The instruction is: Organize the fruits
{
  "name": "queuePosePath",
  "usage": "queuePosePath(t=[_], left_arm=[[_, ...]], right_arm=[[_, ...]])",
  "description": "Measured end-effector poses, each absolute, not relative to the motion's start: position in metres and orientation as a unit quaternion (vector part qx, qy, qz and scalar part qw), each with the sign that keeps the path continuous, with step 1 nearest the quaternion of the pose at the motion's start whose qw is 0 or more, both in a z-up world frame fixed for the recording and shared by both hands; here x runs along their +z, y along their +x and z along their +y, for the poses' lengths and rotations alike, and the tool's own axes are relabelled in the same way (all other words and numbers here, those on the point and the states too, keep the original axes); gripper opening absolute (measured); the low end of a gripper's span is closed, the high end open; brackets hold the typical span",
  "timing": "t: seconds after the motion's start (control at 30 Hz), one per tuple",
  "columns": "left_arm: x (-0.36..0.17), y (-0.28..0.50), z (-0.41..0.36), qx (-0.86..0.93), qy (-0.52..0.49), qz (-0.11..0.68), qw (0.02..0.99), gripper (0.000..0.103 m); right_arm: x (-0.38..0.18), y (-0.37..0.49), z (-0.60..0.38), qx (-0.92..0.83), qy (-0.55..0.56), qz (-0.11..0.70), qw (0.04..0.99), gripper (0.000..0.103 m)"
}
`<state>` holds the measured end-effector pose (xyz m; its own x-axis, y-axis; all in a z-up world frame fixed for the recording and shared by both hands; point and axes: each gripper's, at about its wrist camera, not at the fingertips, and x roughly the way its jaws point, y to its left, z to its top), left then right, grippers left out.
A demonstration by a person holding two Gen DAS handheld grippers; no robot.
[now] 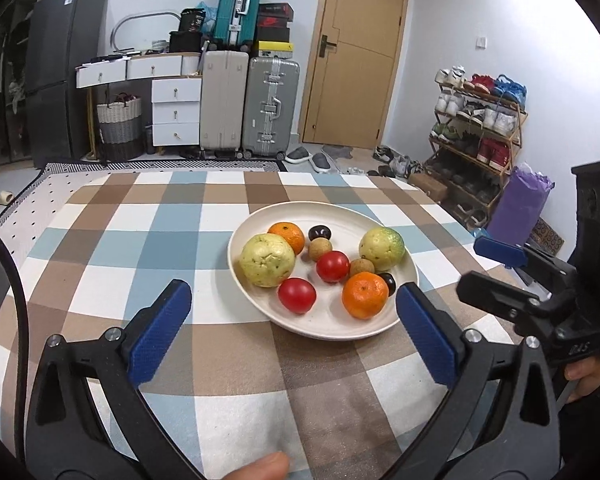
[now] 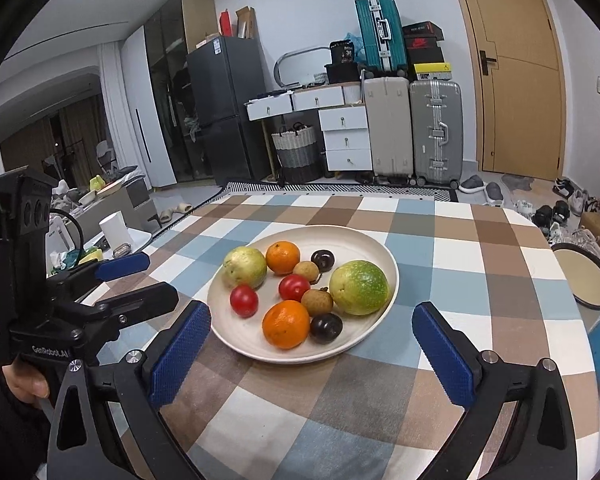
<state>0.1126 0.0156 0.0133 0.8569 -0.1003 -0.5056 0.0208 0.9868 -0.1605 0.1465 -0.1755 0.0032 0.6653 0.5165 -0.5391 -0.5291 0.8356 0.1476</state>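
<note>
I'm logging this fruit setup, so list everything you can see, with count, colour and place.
plate: 1, cream, on the checked tablecloth
guavas: 2, yellow-green, left and right sides of the plate
oranges: 2, orange, one at the back, one at the front
tomatoes: 2, red, middle and front left
longans: 2, tan, middle of the plate
dark fruits: 2, deep purple, one at the back, one at the front
suitcases: 3, teal, beige, silver, by the far wall
door: 1, wooden, shut
shoe rack: 1, wooden, full of shoes
left gripper: 1, black with blue pads, open, empty
right gripper: 1, same colours, open, empty
</note>
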Motion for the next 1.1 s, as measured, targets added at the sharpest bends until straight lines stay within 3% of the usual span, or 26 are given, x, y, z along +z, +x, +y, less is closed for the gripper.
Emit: queuePosePath(t=[1.1], left_arm=[[0.004, 0.105, 0.018, -0.020, -0.075, 0.246, 0.966, 0.102]], right_arm=[[0.002, 0.127, -0.176, 0.289, -0.025, 0.261, 0.921, 0.103]])
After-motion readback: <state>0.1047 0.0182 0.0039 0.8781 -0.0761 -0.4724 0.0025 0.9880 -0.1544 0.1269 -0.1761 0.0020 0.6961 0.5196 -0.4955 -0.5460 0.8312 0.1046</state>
